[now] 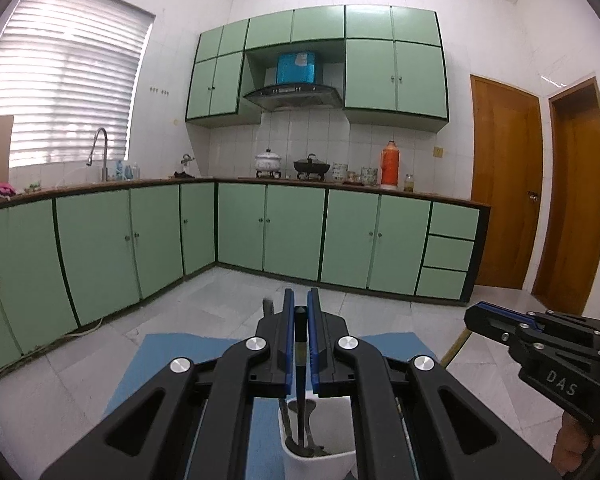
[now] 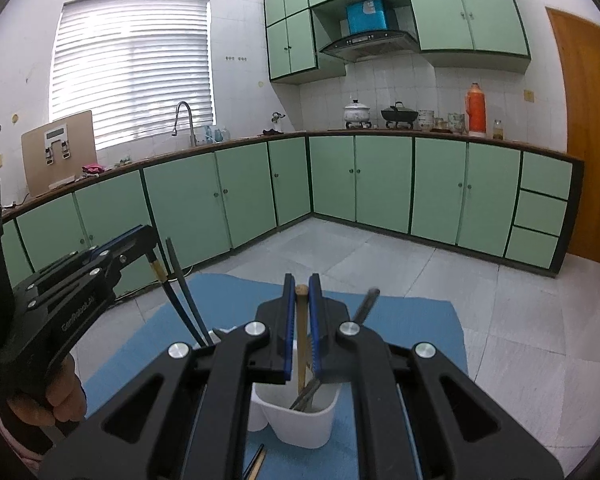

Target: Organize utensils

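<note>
A blue mat [image 2: 400,320] fills the lower middle of the right wrist view, and a white utensil holder [image 2: 300,420] stands on it. The left gripper [image 1: 299,308] pinches a black chopstick [image 1: 300,344] upright over the holder. The right gripper [image 2: 301,280] pinches a wooden chopstick [image 2: 301,340] whose lower end is inside the holder.

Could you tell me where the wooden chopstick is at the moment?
In the right wrist view, the wooden chopstick stands upright in the right claw, its lower end inside the white holder on the blue mat.

A home kitchen: green cabinets [image 1: 160,236], range hood [image 1: 294,96], sink tap [image 1: 100,148], and pots [image 1: 268,160] on the counter [image 1: 340,188].
</note>
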